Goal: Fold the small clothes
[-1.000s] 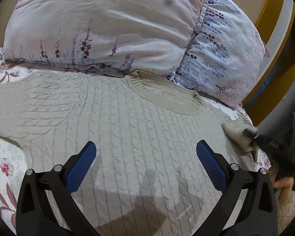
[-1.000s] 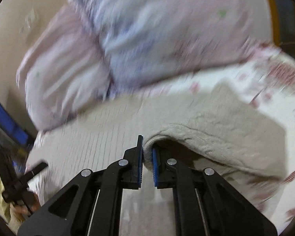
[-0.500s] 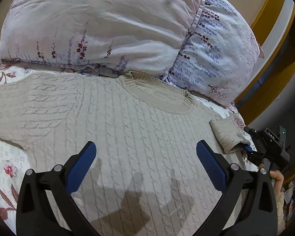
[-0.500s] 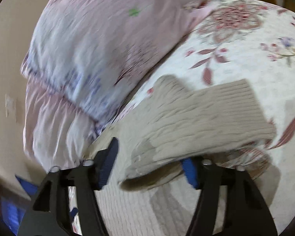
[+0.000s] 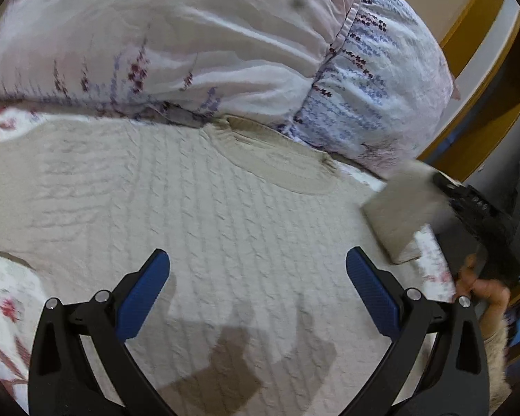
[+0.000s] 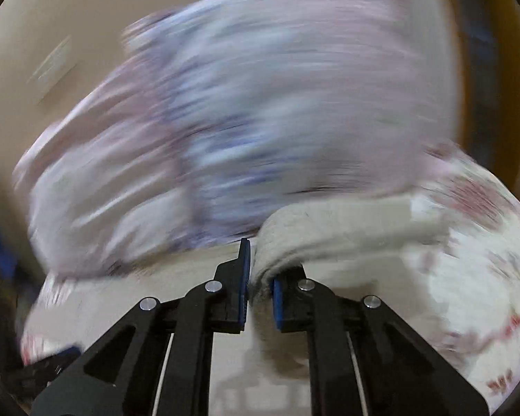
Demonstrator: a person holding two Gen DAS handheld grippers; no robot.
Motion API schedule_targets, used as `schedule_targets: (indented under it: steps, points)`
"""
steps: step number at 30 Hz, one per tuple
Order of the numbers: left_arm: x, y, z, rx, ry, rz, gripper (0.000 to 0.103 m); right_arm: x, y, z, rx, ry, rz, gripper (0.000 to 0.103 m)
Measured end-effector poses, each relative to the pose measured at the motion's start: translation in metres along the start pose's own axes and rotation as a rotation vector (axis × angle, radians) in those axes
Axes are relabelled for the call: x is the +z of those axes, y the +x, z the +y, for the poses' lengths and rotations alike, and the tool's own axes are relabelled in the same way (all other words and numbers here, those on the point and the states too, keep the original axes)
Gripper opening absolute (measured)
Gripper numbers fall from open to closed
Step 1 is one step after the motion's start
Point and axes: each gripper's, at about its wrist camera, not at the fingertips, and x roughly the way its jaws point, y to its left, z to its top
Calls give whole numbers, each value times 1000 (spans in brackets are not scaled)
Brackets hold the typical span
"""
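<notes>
Cream cable-knit sweater (image 5: 197, 215) spread flat across floral bed sheet (image 5: 3, 298), neckline tucked against two lavender-print pillows (image 5: 197, 45). Left tongs (image 5: 256, 287) spread wide, hovering over sweater body, gripping nothing. Right tongs (image 6: 260, 289) pinched narrow on sleeve cuff (image 6: 280, 242), knit bunched between blue pads (image 6: 245, 277). Same sleeve (image 5: 398, 215) seen from left wrist view lifted off bed at sweater's right edge, blurred. Right wrist view heavily motion-smeared.
</notes>
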Motion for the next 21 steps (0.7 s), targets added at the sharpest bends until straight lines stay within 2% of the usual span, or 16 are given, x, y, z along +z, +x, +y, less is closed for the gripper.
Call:
schedule_targets:
  steps: [1,4,5,7,8,10,11,12,16,18,21]
  points:
    - [0,0,1,-19,-12,3,101,-6,5,14,34,-36,33,11]
    - [0,2,3,-67,-53,10,101,-38,48,57,131,-146,232,12]
    - [1,4,3,-73,-67,14,99,-53,66,68,147,-185,319,12]
    - [1,8,6,-109,-111,33,93,-74,86,78,149,-229,424,19]
    - [1,12,8,-131,-139,52,90,-79,89,79,148,-236,445,23]
    - [1,18,9,-152,-168,73,84,-78,76,78,183,-252,419,44]
    - [1,23,10,-154,-186,89,82,-76,68,73,202,-241,407,64]
    - [1,26,10,-153,-199,102,81,-72,59,66,216,-216,384,73]
    - [0,44,15,-178,-286,150,74,-61,21,14,273,-24,331,73]
    - [1,53,17,-177,-329,167,69,-59,17,-19,288,134,343,73]
    - [3,60,19,-159,-368,163,58,-71,11,-87,286,448,363,72]
